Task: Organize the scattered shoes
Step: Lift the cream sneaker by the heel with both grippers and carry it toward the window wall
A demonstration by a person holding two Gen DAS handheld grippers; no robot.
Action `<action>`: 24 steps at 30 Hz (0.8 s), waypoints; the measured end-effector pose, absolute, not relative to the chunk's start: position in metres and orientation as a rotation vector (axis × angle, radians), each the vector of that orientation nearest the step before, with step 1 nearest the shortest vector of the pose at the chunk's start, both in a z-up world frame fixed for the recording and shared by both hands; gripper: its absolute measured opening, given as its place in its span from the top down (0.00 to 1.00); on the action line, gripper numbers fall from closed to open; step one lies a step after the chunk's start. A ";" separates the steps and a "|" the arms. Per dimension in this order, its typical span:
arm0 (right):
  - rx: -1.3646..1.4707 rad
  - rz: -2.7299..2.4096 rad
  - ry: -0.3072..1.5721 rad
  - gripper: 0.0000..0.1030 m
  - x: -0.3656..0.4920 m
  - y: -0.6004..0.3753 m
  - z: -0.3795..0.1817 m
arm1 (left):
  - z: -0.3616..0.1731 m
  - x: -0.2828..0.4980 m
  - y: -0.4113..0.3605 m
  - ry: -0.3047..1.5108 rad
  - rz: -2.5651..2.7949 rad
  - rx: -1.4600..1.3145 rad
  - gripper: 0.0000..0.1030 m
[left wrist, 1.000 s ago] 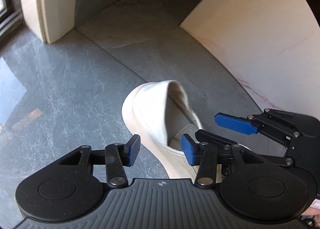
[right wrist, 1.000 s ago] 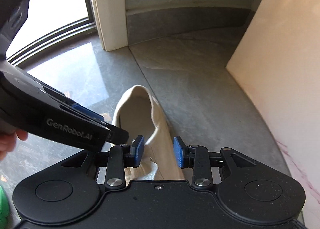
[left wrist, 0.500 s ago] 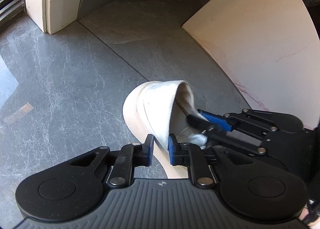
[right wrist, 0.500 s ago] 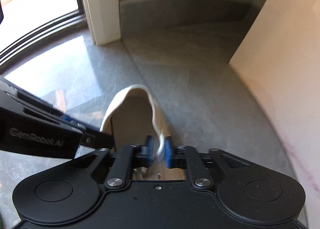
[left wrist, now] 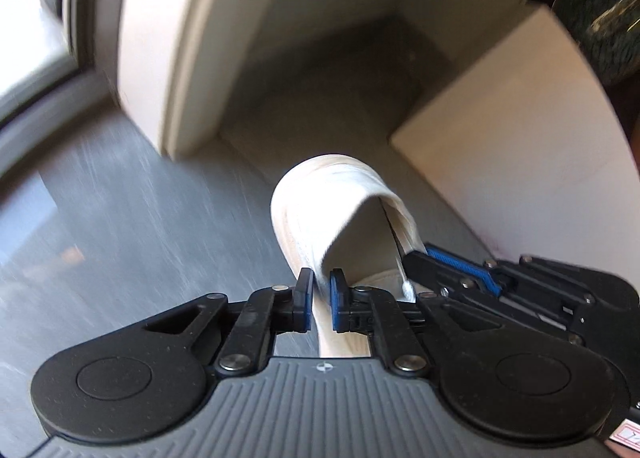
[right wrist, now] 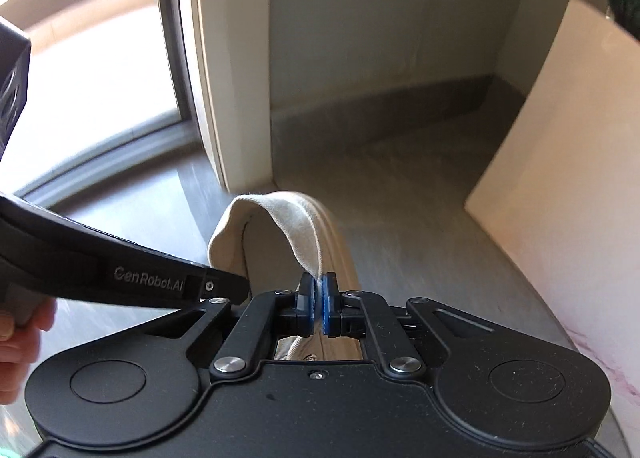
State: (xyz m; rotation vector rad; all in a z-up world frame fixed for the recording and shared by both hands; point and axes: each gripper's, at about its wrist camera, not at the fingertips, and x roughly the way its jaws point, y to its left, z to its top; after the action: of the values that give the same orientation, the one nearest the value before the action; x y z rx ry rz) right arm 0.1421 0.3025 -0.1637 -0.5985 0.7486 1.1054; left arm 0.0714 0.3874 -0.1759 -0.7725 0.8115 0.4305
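Left gripper (left wrist: 320, 300): jaws pinched on the left collar edge of the shoe (left wrist: 340, 202).
Right gripper (right wrist: 319, 300): jaws pinched on the right collar edge of the same shoe (right wrist: 272, 214).
Shoe: beige canvas, between both grippers, heel far, above the floor (left wrist: 132, 218).
Floor: grey marble.
Far: pillar (right wrist: 236, 78), wall.
Right: white panel (right wrist: 568, 146) leaning.
Near left: a hand (right wrist: 18, 342).

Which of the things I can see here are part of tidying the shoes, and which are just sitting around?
Part of the job:
- cream shoe
- left claw, pinching one side of the shoe's collar
- right claw, pinching the other side

Just there:
- white panel
- door frame
- grey floor
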 end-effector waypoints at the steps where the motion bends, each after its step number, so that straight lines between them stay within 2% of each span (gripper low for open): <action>1: -0.572 1.110 0.738 0.97 0.140 0.300 -0.157 | -0.169 0.069 0.388 0.799 0.439 -0.743 0.96; 10: -0.316 1.109 0.733 0.97 0.108 0.249 -0.123 | -0.121 0.044 0.381 0.792 0.464 -0.556 0.98; 16: -0.137 1.081 0.927 0.97 0.095 0.217 -0.118 | -0.111 0.026 0.366 0.856 0.423 -0.503 0.98; 20: -0.065 1.045 1.096 0.96 0.101 0.211 -0.138 | -0.128 0.029 0.361 0.927 0.392 -0.515 0.98; 24: -0.080 0.978 1.155 0.96 0.120 0.203 -0.156 | -0.148 0.039 0.357 0.944 0.355 -0.516 0.99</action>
State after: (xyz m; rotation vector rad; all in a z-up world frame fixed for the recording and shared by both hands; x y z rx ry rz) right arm 0.1196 0.2034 -0.1565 -0.0804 1.1550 0.9782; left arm 0.0394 0.3567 -0.1477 -0.5163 0.9442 0.3555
